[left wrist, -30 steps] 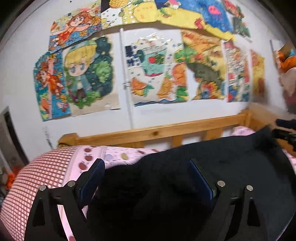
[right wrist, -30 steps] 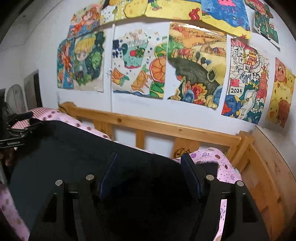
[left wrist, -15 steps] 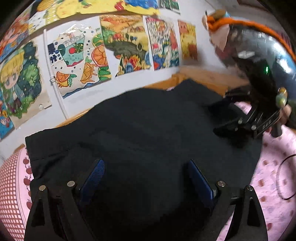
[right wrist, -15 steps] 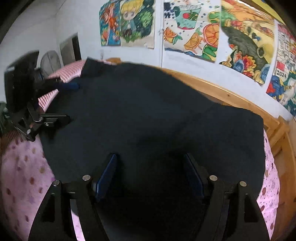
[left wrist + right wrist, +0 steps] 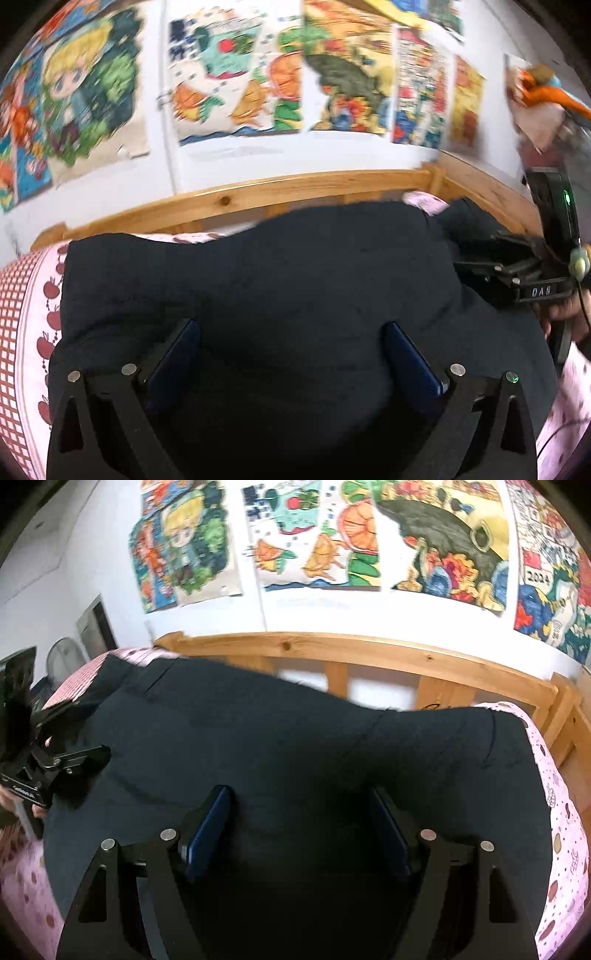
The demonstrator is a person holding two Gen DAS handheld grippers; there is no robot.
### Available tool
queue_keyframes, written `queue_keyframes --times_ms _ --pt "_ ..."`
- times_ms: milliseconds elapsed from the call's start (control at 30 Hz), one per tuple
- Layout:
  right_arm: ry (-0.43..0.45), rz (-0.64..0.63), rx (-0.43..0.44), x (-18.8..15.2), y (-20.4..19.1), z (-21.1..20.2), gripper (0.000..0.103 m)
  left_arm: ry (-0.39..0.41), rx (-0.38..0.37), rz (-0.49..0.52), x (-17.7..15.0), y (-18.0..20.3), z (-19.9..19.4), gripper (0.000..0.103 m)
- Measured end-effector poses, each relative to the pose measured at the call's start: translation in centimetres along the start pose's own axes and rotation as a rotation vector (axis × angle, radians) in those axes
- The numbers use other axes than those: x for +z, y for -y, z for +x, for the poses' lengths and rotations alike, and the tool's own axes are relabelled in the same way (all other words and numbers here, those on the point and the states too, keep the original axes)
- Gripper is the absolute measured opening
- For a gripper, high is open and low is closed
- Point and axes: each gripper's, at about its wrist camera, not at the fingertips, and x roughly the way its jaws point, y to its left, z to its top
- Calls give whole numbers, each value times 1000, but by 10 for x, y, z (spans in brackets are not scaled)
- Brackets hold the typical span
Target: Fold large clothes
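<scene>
A large black garment [image 5: 280,280] lies spread over the pink bed; it also shows in the right wrist view [image 5: 295,738]. My left gripper [image 5: 291,332] stands with its jaws wide apart over the near part of the cloth, with nothing between the blue pads [image 5: 177,354]. My right gripper [image 5: 301,801] is likewise wide open above the cloth. The right gripper shows at the right edge of the left wrist view [image 5: 517,273], and the left gripper at the left edge of the right wrist view [image 5: 55,768], each by a side edge of the garment.
A wooden bed rail [image 5: 258,195] runs along the far side, and in the right wrist view [image 5: 369,653] it turns a corner at the right. The white wall behind carries coloured drawings [image 5: 332,535]. The pink spotted sheet [image 5: 565,834] and a red checked pillow [image 5: 14,314] border the garment.
Both grippers tilted from the wall down over the bed, then back up a little. The garment, bunched a second ago, now lies spread flat. Both stayed open.
</scene>
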Motion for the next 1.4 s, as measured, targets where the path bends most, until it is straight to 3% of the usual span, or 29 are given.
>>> queue_keyframes --times_ms 267,467,667,833,1033,1267,1400 --pt "-54 53 -31 8 12 31 71 -58 45 -87 3 -17 27 103" --pt "-55 68 -33 4 15 38 71 -45 0 -114 -2 -22 25 103" --pt "16 81 -35 2 16 10 72 5 -25 -159 -1 -29 4 103" --pt "91 87 -91 1 21 -15 73 106 -27 -186 -5 -37 -24 103" --pt "159 71 -168 -3 29 -52 74 193 76 -168 -13 -52 -61 103" --pt "195 121 -185 -13 47 -81 80 158 94 -225 -38 -81 -84 103" --pt "196 132 -182 -20 52 -87 96 134 79 -215 -53 -88 -89 103"
